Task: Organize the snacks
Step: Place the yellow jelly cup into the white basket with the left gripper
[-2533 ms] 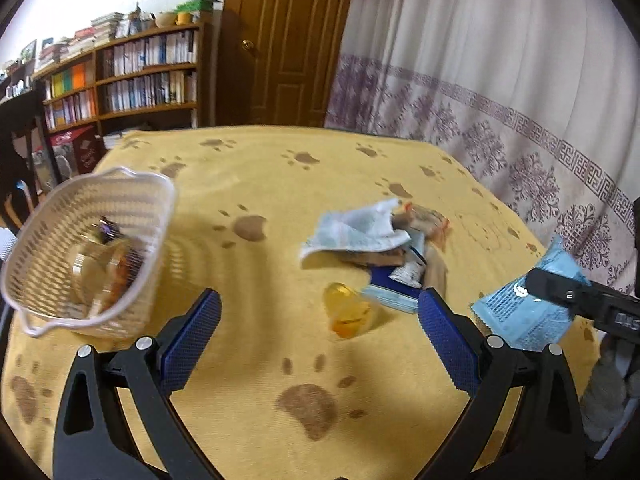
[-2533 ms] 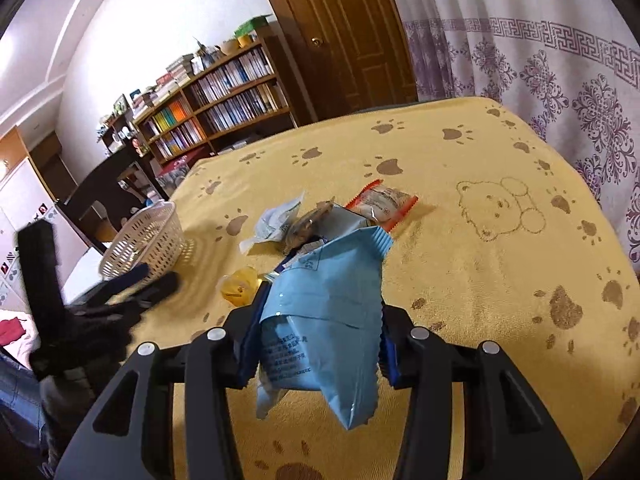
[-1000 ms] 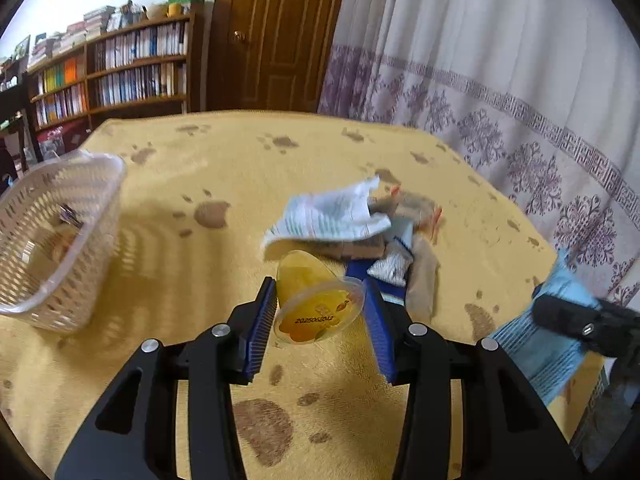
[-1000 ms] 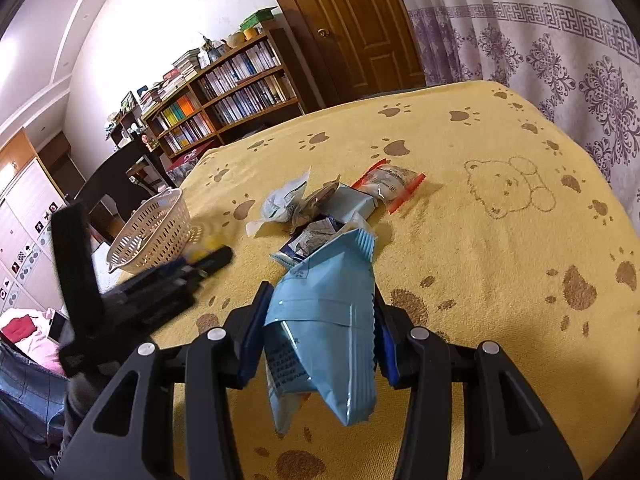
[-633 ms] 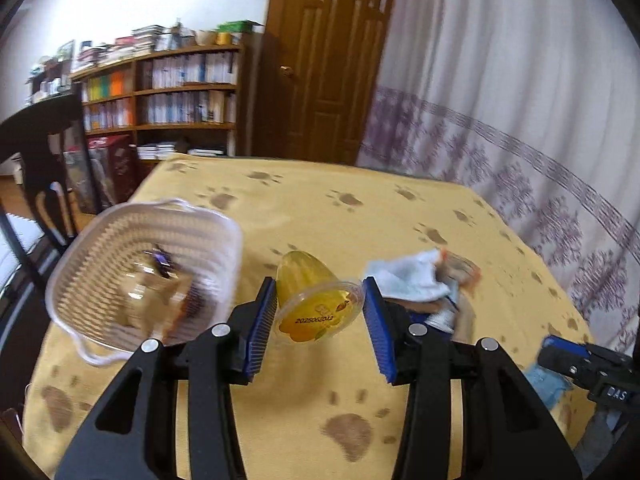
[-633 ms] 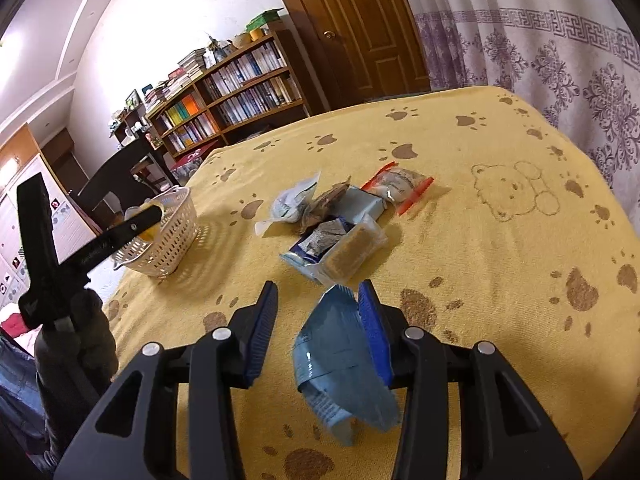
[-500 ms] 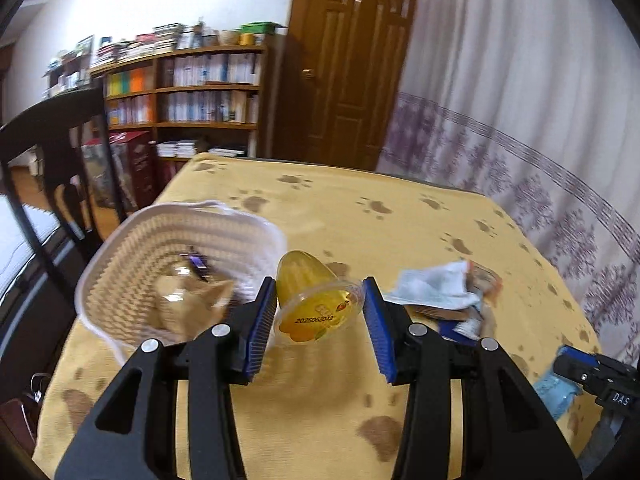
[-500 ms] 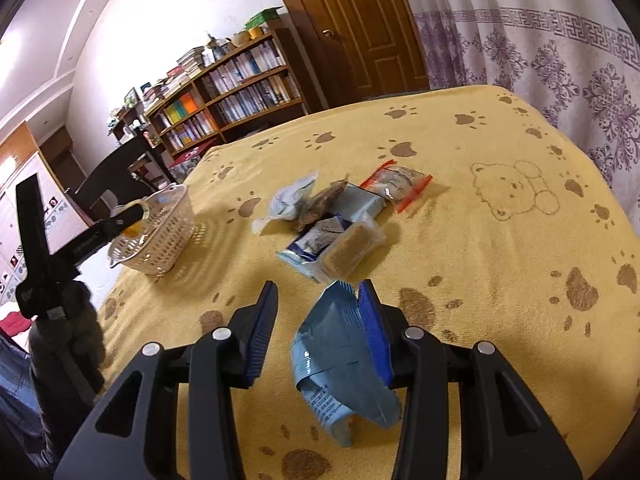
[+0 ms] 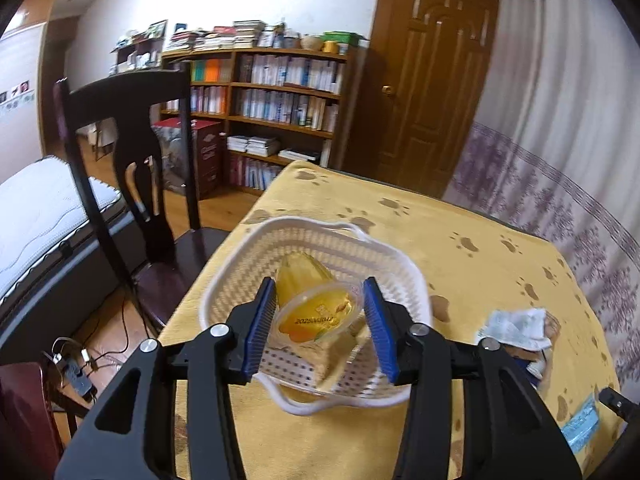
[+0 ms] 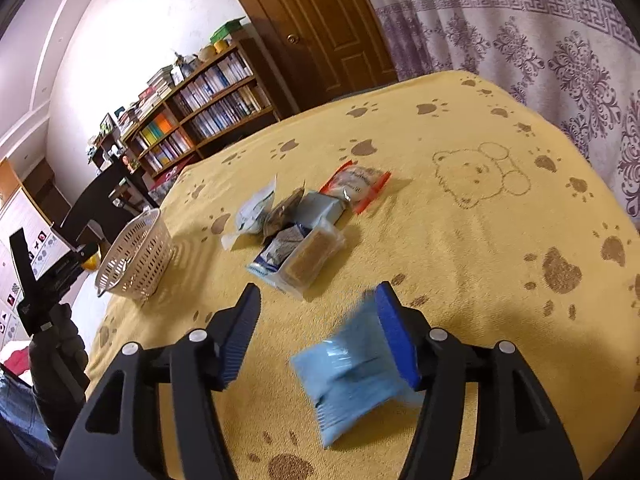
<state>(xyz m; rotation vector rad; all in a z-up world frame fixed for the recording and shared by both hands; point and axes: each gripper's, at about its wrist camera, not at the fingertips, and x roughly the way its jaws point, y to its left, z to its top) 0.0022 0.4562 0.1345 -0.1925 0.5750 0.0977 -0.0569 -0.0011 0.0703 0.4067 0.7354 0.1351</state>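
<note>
Yellow terry cloth with brown paw prints [image 10: 460, 240] covered the counter in both views. Up close in the left wrist view, the left claw [image 9: 320, 316] was clamped on a clear yellow jelly cup [image 9: 314, 304], blue pads pressed to either side of it, the cup lying on its side with the printed foil lid facing the camera. It hung directly over the white perforated plastic basket [image 9: 248, 264], which sat at the counter's edge beside a dark wooden chair [image 9: 132, 152]. A tan wrapped snack [image 9: 340, 354] lay inside the basket under the cup, something the right wrist view could not show, since from there the basket [image 10: 138, 256] was seen only side-on from afar.

Over to the right wrist view: the right claw [image 10: 316, 328] stood spread wide, gripping nothing. A light blue snack packet [image 10: 352, 380], motion-blurred, sat against the right pad, well clear of the left one; whether it lay on the cloth could not be told. Beyond it lay the loose pile of wrapped snacks [image 10: 300, 224], with a red-edged clear packet [image 10: 356, 184] at its far end. The left wrist view caught only the pile's white wrapper [image 9: 516, 328] at its right edge. Far left in the right wrist view, the person's dark sleeve [image 10: 60, 356] held the left claw's handle.
</note>
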